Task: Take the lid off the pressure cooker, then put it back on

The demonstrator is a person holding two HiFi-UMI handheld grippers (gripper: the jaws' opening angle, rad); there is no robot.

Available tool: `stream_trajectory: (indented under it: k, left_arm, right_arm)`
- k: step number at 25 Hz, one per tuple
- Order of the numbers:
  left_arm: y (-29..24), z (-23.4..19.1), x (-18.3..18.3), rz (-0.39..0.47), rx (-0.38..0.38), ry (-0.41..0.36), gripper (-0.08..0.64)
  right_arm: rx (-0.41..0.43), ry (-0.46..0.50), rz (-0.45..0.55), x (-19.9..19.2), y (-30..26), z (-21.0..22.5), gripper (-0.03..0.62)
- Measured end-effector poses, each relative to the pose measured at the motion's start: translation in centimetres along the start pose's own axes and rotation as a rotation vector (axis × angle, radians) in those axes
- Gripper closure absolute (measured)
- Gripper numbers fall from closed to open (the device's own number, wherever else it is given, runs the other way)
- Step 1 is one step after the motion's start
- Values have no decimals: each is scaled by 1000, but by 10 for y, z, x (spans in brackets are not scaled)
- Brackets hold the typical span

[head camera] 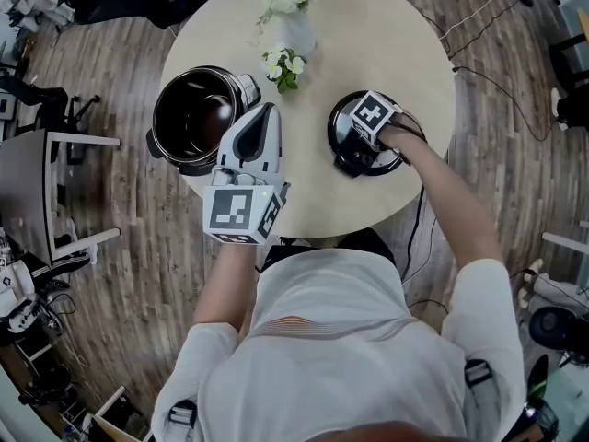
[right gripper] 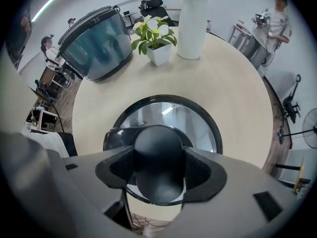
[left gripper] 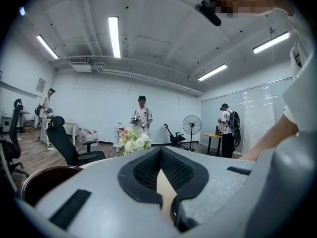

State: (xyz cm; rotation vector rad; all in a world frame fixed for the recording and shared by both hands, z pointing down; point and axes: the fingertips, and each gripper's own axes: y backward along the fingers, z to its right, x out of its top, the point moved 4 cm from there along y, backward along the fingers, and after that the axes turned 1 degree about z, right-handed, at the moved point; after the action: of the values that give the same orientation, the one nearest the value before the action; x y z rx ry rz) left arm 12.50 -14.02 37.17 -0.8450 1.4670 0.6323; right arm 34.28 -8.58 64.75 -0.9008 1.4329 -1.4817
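Right gripper view: the right gripper (right gripper: pixel 159 166) points straight down, and its jaws grasp the lid (right gripper: pixel 171 115) by the round black knob (right gripper: pixel 157 148), one pad on each side. The lid sits low at the tabletop (head camera: pixel 386 35), well apart from the open cooker (head camera: pixel 195 116). Contact with the surface cannot be confirmed.

The left gripper (left gripper: pixel 159 171) is clenched on nothing and hangs beside the cooker without bracing it.

Hazards, as judged:
- The knob is smooth and rounded. A tilted lift may let it slide out of the pads.
- The potted plant (head camera: pixel 283 67) and the vase (head camera: pixel 296 28) stand near the return path. A low carry may strike them.
- The cooker is not held. An off-centre lid may catch the rim and push the cooker.
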Motion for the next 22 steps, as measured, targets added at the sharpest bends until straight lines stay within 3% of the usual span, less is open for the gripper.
stream_trajectory:
  k: [7,12,16,22]
  left_arm:
    - [1,-4,0,3,-4,10,555]
    - [5,-9,3,4,-2,11,555]
    - [8,-12,7,14,5,10,555]
    - [13,-16,12,27,8,14,555]
  right_arm:
    - [29,-18,21,-2,-3,-5,305]
    - [35,-59,128,2,14,-10,229]
    - [-2,-105,352,13,66,-11,229]
    - [-93,-192,838,22,186,-26,253]
